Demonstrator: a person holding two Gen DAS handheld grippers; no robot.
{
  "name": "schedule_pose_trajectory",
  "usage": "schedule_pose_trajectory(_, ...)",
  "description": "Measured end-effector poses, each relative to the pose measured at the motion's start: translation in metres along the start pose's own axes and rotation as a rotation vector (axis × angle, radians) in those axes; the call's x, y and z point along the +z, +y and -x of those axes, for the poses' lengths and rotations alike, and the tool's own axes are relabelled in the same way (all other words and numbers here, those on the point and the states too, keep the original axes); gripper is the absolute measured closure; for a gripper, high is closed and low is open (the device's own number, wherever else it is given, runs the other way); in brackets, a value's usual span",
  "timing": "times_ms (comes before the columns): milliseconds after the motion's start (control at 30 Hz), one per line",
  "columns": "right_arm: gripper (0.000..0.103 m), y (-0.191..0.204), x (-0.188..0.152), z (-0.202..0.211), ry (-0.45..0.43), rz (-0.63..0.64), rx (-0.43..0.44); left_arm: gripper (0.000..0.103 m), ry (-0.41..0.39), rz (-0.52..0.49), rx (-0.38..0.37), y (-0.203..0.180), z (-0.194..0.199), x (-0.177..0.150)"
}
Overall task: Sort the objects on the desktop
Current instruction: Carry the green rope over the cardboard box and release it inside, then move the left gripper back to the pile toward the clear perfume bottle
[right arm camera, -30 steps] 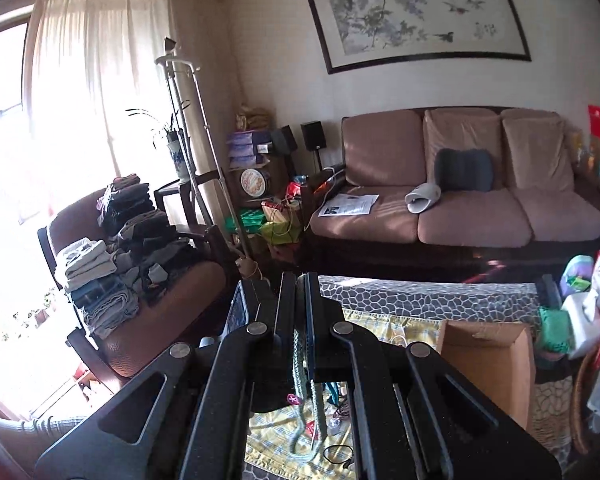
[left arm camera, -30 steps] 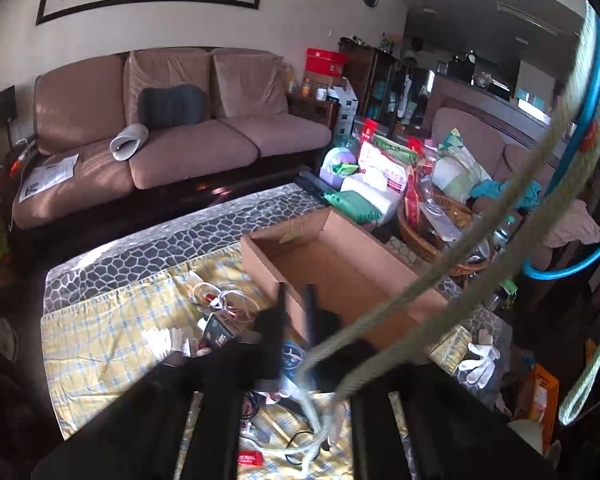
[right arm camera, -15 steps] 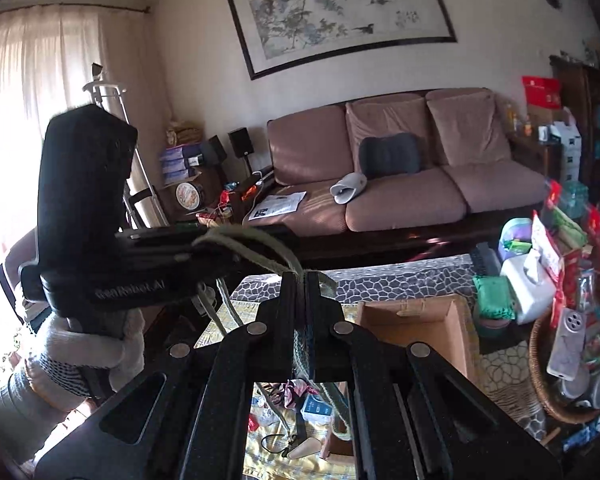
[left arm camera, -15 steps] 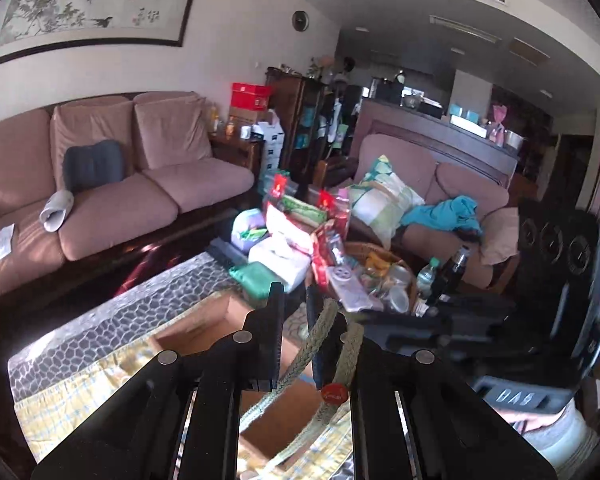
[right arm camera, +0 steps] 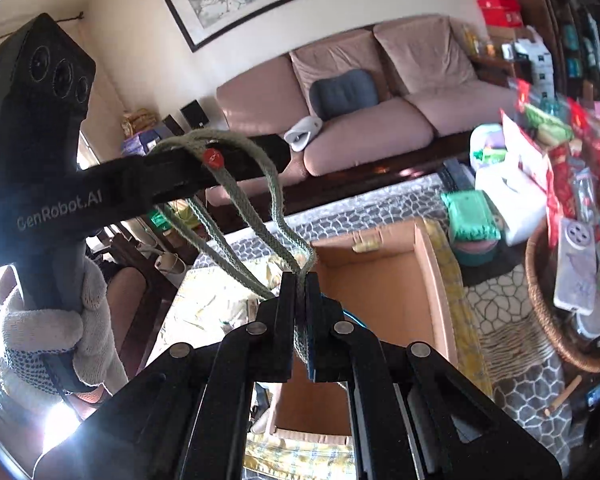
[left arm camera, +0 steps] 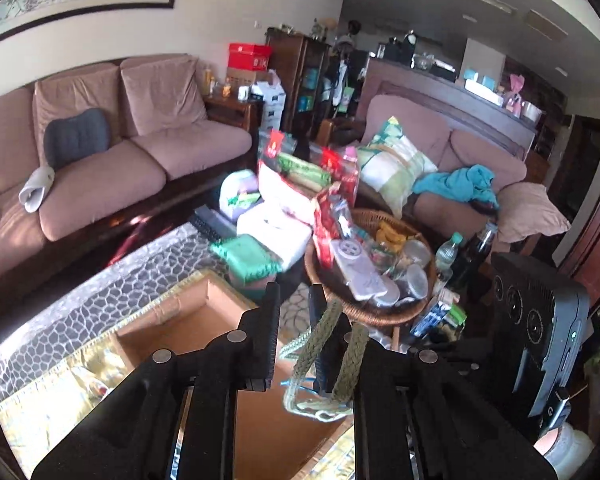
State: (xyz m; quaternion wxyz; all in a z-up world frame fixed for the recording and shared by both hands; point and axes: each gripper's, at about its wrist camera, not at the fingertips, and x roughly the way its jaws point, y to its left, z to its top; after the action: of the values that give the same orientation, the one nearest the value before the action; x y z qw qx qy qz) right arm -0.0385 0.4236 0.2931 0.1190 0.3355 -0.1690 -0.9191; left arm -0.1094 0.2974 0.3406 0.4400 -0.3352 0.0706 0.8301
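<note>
Left wrist view: left gripper (left arm camera: pixel 292 296) stands part open, the green braided rope (left arm camera: pixel 320 344) merely draped over its right finger; half a second ago the jaws pinched it. Cardboard box (left arm camera: pixel 204 320) lies at 7 o'clock.

Right wrist view: right gripper (right arm camera: pixel 299 280) is clamped on the rope (right arm camera: pixel 260 236), above the box (right arm camera: pixel 384 276). Judged light, limp, non-fragile; grip mid-bundle.

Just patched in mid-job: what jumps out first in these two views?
A green rope strung between both grippers: the right gripper is shut on it, and it loops over a finger of the open left gripper. Below them sits an open cardboard box, with a packed wicker basket to its right.
</note>
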Motion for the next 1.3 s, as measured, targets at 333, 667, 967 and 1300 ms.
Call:
schedule_pose_trajectory(333,0.099,-0.061,-0.085,-0.078,0.214,-0.081,-0.116,0.080,0.274,0.115,0.002,0.027,-0.107,-0.117)
schedule_pose_trajectory(667,0.076,-0.090,-0.113,-0.105,0.316,-0.107,-0.221,0.041,0.380,0.195,-0.018,0.028,-0.132,-0.172)
schedule_pose_trajectory(967,0.037,-0.075,-0.094,-0.068,0.226,-0.077,-0.222,0.000,0.299,0.295,-0.030,0.050,-0.094,-0.162)
schedule_pose_trajectory(1300,0.036,-0.026,-0.089,-0.052,0.194,-0.012,-0.164,0.000,0.154,0.301,-0.009,0.073,-0.016,-0.166)
